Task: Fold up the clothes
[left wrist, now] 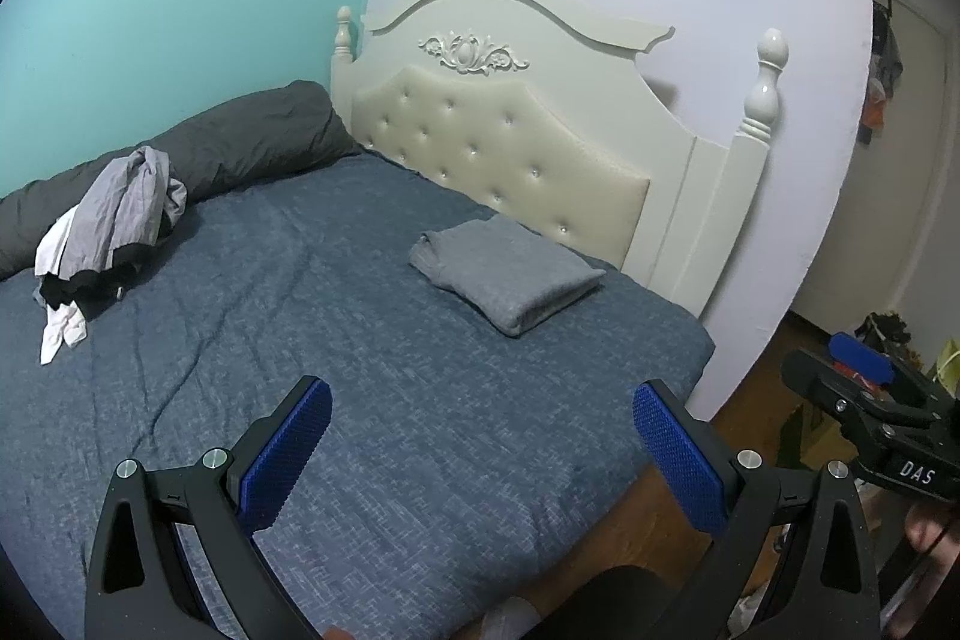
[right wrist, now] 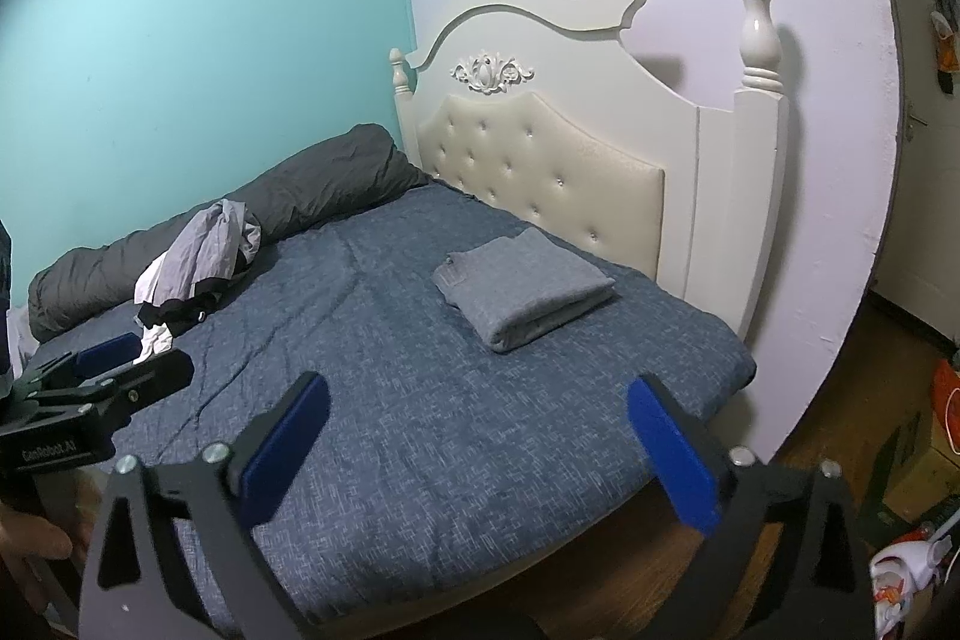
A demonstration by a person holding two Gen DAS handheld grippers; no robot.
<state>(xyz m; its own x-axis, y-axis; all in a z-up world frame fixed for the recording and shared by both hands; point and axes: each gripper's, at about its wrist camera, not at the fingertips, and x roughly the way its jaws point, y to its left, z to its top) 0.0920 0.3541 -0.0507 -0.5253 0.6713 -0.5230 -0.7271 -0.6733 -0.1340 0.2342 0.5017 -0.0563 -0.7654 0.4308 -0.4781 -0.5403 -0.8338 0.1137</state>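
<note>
A folded grey garment (left wrist: 507, 274) (right wrist: 525, 286) lies on the blue bedspread (left wrist: 372, 316) (right wrist: 384, 340) near the headboard. A heap of unfolded clothes (left wrist: 108, 232) (right wrist: 192, 268), grey, white and black, lies at the far left against a dark bolster. My left gripper (left wrist: 483, 400) hovers over the bed's near edge, jaws wide apart, with nothing between its blue pads (left wrist: 288, 454). My right gripper (right wrist: 477, 394) is likewise open and empty over the near edge. Each gripper shows at the side of the other's view.
A cream tufted headboard (left wrist: 498, 142) (right wrist: 552, 172) with posts stands against the white wall. A dark grey bolster (left wrist: 198, 154) (right wrist: 252, 202) lies along the turquoise wall. Wooden floor (right wrist: 840, 358) with boxes and clutter (right wrist: 918, 448) lies to the right of the bed.
</note>
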